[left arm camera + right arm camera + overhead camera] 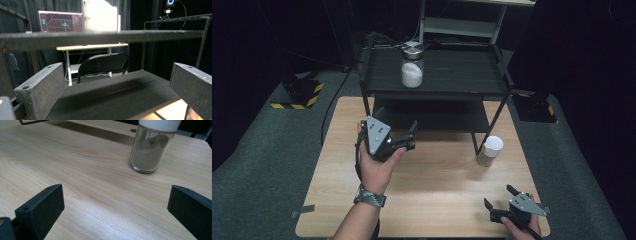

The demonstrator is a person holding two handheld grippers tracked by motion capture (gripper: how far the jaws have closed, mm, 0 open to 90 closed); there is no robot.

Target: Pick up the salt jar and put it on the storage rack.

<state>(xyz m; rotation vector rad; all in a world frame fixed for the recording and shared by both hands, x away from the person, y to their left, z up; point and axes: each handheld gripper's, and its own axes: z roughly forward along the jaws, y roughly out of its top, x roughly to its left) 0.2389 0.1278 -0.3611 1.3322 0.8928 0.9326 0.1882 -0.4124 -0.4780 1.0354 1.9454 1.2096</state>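
A glass jar (412,70) holding white powder stands on the top shelf of a black two-tier rack (447,75); in the left gripper view the jar (100,15) rises bright above the shelf edge (105,36). A smaller white-lidded jar (490,151) of brownish powder stands on the wooden table (432,190), right of the rack's leg. My left gripper (397,120) is held open at the front of the lower shelf (112,92), nothing between its jaws. My right gripper (499,196) rests low at the table's near right corner, open, aimed at the small jar (152,147).
The rack's thin black legs (494,120) stand on the table's far half. Behind the rack are a black chair (102,66), a white desk (92,46) and a lit monitor (60,21). Grey carpet surrounds the table, with striped stand bases (299,95) to either side.
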